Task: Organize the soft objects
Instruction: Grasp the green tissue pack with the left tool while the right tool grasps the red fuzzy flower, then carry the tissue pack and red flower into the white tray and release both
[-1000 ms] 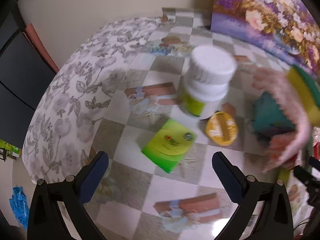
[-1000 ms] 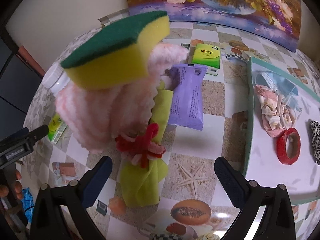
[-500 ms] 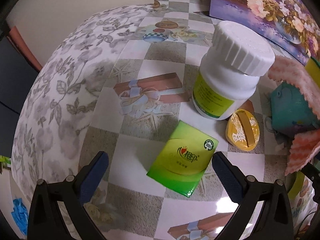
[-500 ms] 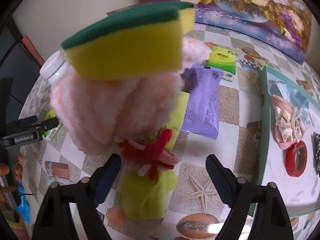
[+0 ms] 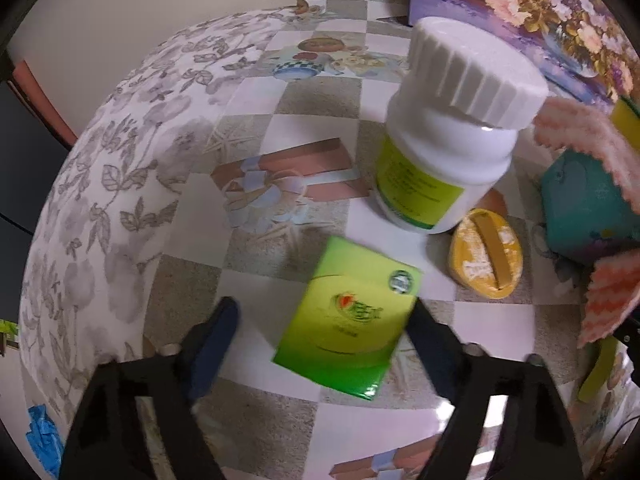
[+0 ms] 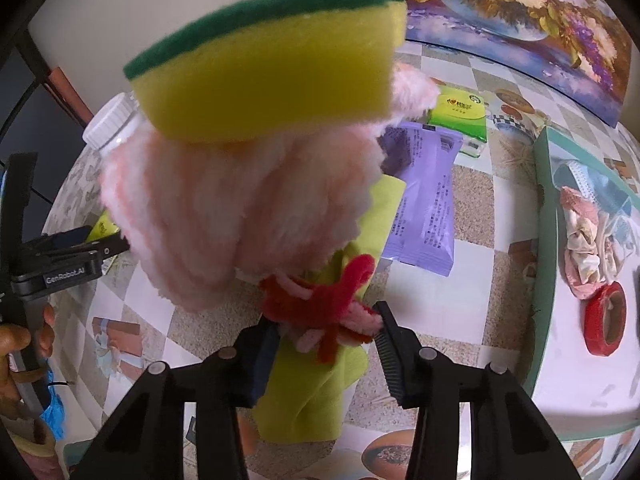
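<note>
A green tissue pack (image 5: pixel 352 320) lies flat on the checked tablecloth between the fingers of my left gripper (image 5: pixel 322 348). Those jaws are closing: the right finger is at the pack's edge and the left finger (image 5: pixel 212 352) stands clear of it. In the right wrist view, a red and pink pipe-cleaner bundle (image 6: pixel 324 312) rests on a yellow-green cloth (image 6: pixel 316 400). My right gripper (image 6: pixel 326 344) is closing on the bundle, and both pads touch its sides. Above it a yellow and green sponge (image 6: pixel 272 72) tops a fluffy pink cloth (image 6: pixel 240 216).
A white bottle (image 5: pixel 448 140) and a yellow round lid (image 5: pixel 486 256) stand just beyond the pack. A purple packet (image 6: pixel 428 200) and a second green pack (image 6: pixel 460 116) lie further back. At the right is a green-rimmed tray (image 6: pixel 544 240) holding crumpled fabric and a red tape roll (image 6: pixel 604 320).
The left gripper has come down over the green pack, and its jaws have narrowed around it. The right jaws have narrowed from wide apart onto the pipe-cleaner bundle.
</note>
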`<state>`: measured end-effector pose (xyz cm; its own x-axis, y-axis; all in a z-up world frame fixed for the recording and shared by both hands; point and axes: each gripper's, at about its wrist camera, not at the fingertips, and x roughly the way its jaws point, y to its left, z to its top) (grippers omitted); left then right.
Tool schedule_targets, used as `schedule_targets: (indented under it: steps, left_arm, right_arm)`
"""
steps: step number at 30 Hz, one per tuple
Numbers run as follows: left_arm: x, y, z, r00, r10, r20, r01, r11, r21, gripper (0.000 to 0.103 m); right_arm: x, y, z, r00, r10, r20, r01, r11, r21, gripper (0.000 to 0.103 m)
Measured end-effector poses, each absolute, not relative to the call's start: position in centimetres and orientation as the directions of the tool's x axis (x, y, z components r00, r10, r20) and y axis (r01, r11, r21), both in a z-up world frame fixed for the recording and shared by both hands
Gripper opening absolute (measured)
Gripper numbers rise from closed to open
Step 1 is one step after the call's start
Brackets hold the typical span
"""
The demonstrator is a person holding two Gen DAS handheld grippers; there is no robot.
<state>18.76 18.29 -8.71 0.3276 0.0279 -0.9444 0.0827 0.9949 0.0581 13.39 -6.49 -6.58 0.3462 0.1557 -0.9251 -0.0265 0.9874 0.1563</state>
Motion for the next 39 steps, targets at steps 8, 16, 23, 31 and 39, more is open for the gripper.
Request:
schedule_targets:
  steps: [8,16,23,31,39]
  left_arm:
    - [18.3,17.8,-8.2,0.334,0.041,-0.942,0.069,0.995,0.068,0.054]
    - [16.7,18.8,-6.4,0.334,0.023,-0.942,-0.052,0.999,0.006,0.051]
    - [14.9,17.8,-3.2,0.363,0.008,-0.932,-0.089,0.996,-0.026,0.051]
    - [12.9,15.1,2.8,0.454,-0.032,-0.891,-0.034,0.998,-0.053,0.051]
    - [12.2,7.9,8.9,0.526,-0.127,-0.841,0.122,0.99,-0.073,0.051]
  right_arm:
    - [12.7,-6.8,-6.2,0.347,0.173,-0.922,-0.015,0.984,0.179,0.045]
    - [12.6,-8.6,-5.4,0.359,0.172,-0.917,0.008,0.982,0.187,0.045]
    - [11.6,-10.1,-3.7,0.391,0.182,-0.902,0.016,0.979,0.205,0.045]
    - [10.9,-12.2,-1.9,0.434,0.172,-0.884,0.076,0.971,0.226,0.045]
    - [10.3,-15.2,1.0,0.5,0.05,-0.864,0.143,0.98,0.139,0.045]
